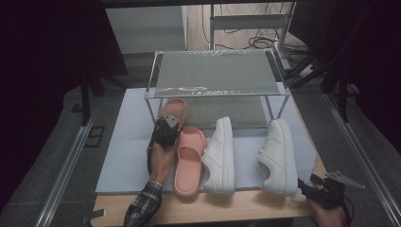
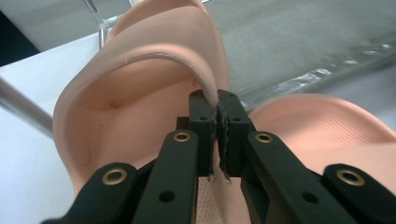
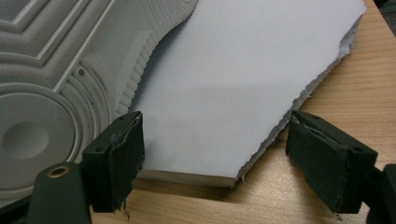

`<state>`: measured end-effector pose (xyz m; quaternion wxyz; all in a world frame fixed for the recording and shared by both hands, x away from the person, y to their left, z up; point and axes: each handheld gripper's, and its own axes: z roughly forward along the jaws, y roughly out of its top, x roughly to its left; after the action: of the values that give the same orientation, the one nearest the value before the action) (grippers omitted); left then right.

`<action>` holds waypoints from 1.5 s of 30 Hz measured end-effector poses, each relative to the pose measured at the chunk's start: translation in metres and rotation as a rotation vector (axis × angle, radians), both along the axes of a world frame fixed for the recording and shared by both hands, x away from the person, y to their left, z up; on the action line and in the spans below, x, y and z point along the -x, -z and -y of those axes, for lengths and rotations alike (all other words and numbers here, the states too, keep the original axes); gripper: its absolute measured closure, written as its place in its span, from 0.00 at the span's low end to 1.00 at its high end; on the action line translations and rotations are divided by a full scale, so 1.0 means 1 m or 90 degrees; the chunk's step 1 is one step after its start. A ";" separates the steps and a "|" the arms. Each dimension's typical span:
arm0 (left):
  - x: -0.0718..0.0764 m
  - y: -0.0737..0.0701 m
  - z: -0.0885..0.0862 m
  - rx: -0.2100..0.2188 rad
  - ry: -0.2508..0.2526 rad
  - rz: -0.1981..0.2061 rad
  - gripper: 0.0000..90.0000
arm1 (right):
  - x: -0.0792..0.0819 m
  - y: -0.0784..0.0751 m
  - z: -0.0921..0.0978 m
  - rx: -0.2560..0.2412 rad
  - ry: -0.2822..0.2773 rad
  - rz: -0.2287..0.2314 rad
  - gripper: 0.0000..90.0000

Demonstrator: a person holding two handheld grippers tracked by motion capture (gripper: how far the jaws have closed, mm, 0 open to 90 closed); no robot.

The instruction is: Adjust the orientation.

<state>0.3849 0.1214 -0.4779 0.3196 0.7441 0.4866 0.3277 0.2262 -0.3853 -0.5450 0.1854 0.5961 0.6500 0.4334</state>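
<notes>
Your left claw [image 2: 218, 122] pinches the strap of the far slipper [image 1: 173, 109], whose long axis points into the rack [image 1: 217, 90] just ahead, while your right claw [image 3: 212, 158] idles spread at the worktop [image 1: 246, 208] edge.

High view: fixed cam above the person's side, looks fwd and down over the whole table [image 1: 208, 206], far off; takes in the left gripper [image 1: 165, 130] and right gripper [image 1: 318, 187].

Left gripper view: cam rides behind the jaws, looks along them, v. close on the pink slide sandal [image 2: 140, 93] pinched between them; shares it w/ high view [image 1: 173, 111].

Right gripper view: cam low, near the tabletop, looks between spread jaws at the white foam board [image 3: 224, 93], sneaker sole [image 3: 51, 79] just left of the left jaw; both shared w/ high view.
</notes>
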 end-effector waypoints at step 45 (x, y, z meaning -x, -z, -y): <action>0.093 0.022 -0.088 0.152 0.060 -0.074 1.00 | 0.000 0.000 -0.001 0.000 0.001 0.001 0.22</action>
<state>0.2915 0.2093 -0.4997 0.3926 0.7405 0.5041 0.2085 0.2262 -0.3848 -0.5450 0.1862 0.5965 0.6494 0.4335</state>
